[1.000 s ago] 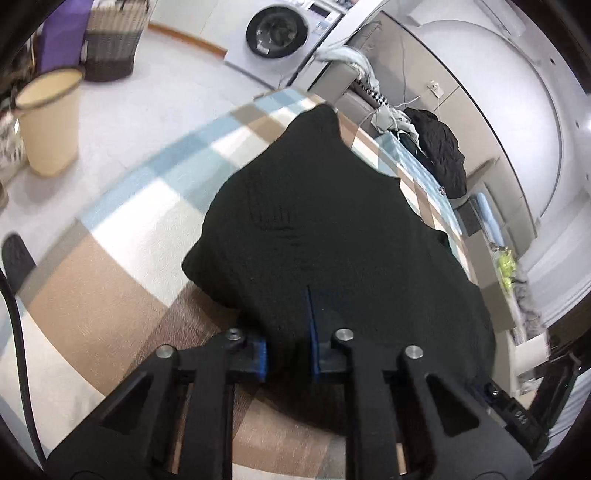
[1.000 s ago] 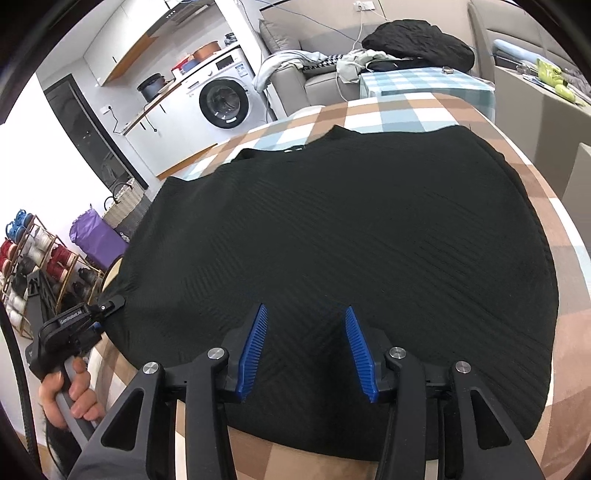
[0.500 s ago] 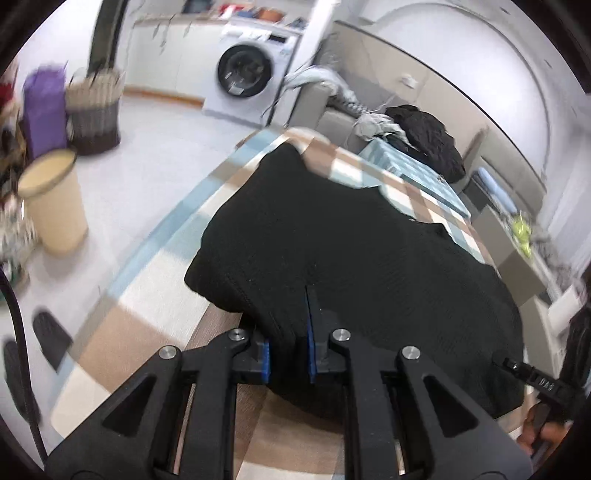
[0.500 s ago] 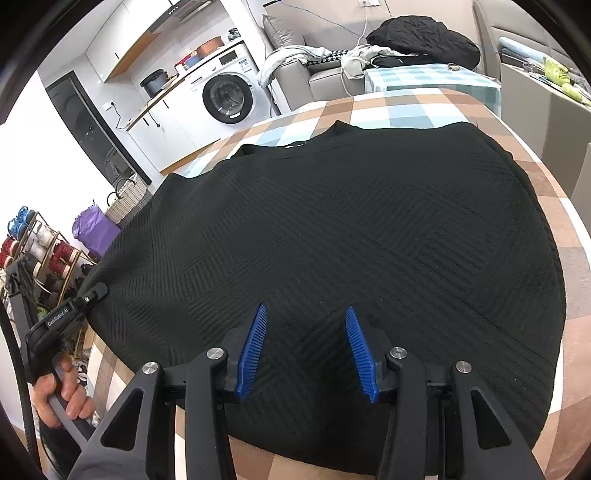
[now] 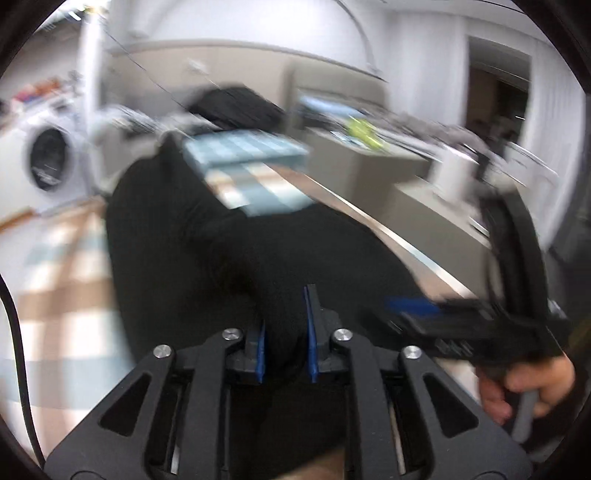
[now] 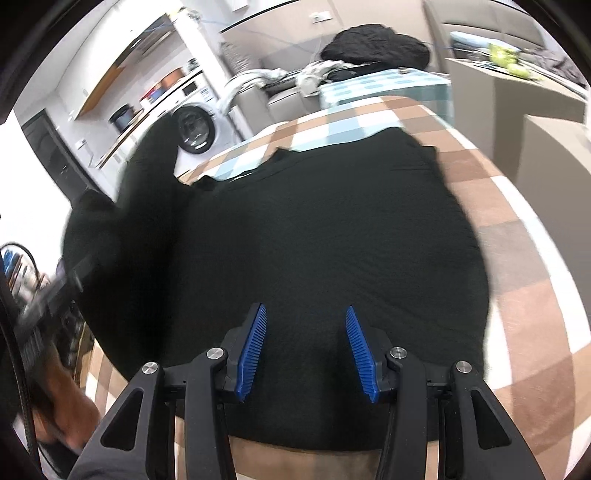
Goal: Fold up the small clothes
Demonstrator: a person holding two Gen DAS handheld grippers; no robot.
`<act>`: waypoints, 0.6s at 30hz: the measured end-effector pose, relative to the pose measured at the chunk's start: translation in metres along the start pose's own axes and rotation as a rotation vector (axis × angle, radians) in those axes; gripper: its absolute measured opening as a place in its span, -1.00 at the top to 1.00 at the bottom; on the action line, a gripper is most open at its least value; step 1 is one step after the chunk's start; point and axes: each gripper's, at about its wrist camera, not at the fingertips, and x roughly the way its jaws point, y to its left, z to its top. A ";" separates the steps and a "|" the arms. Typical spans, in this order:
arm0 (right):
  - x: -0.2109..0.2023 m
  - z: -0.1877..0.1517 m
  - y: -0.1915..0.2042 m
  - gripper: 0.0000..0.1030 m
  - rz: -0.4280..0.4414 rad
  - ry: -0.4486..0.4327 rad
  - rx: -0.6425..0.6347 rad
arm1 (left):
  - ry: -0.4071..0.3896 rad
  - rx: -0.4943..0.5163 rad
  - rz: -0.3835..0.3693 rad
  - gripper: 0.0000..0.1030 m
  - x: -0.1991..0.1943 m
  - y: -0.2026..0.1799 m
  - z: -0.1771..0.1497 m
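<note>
A white washing machine (image 6: 195, 127) is standing against the far wall under a counter, with a wooden shelf (image 6: 122, 70) hanging above it. A grey sofa (image 6: 280, 99) is sitting beyond a table draped in a brown, white and blue checked cloth (image 6: 509, 236). Pale walls (image 5: 236, 22) and a white floor (image 5: 48, 206) are reflecting bright, even light. A dark doorway (image 5: 495, 96) is showing on the right.

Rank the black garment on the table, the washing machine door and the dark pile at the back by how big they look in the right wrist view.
1. black garment
2. dark pile
3. washing machine door
Distance shrinks the last two.
</note>
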 end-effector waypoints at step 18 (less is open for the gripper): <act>-0.004 0.005 -0.005 0.10 0.156 0.016 0.099 | 0.107 -0.333 0.089 -0.18 -0.022 0.100 -0.052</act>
